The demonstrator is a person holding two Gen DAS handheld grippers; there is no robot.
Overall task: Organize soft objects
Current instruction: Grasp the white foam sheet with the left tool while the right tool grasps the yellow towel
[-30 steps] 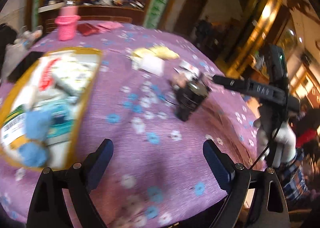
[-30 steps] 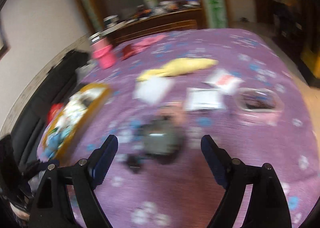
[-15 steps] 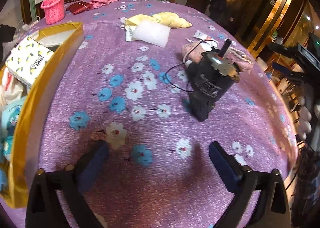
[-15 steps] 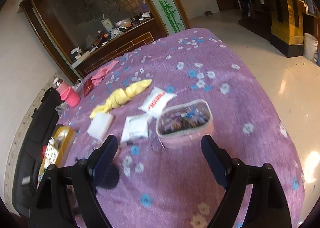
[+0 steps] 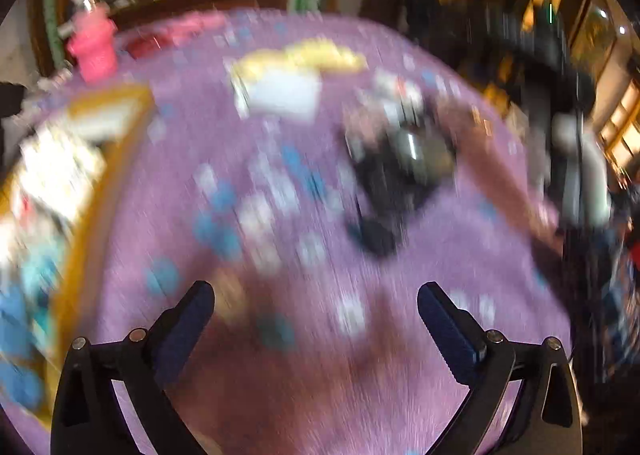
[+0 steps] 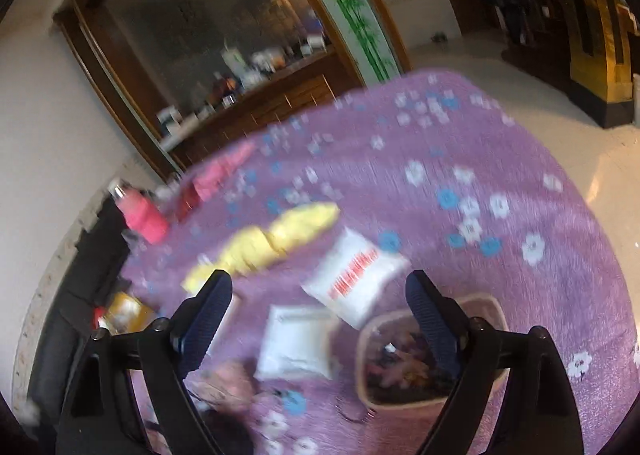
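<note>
A purple flowered cloth (image 6: 520,183) covers a large table, with a wooden sideboard seen beyond at 11 o'clock in the right wrist view; both views are blurred. The left gripper (image 5: 316,309) is held above bare cloth, jaws spread wide, nothing between them. The right gripper (image 6: 320,297) is likewise unloaded; its jaws have just been opening a little further. Between them, farther off, one white packet with red print (image 6: 354,275) is seen at 12 o'clock, one flat white packet (image 6: 296,343) at 6 o'clock of it, one yellow cloth bundle (image 6: 268,241) at 10 o'clock. One pink-rimmed clear pouch (image 6: 432,399) lies partly behind the right finger. In the left view, one gold-rimmed tray (image 5: 100,191) of goods sits at 9 o'clock and one dark motor-like object (image 5: 396,175) at 1 o'clock. Judged step: approach to a soft item. It is best steadied first, then the packet taken across its narrow side with the jaws kept wide until it is straddled.
</note>
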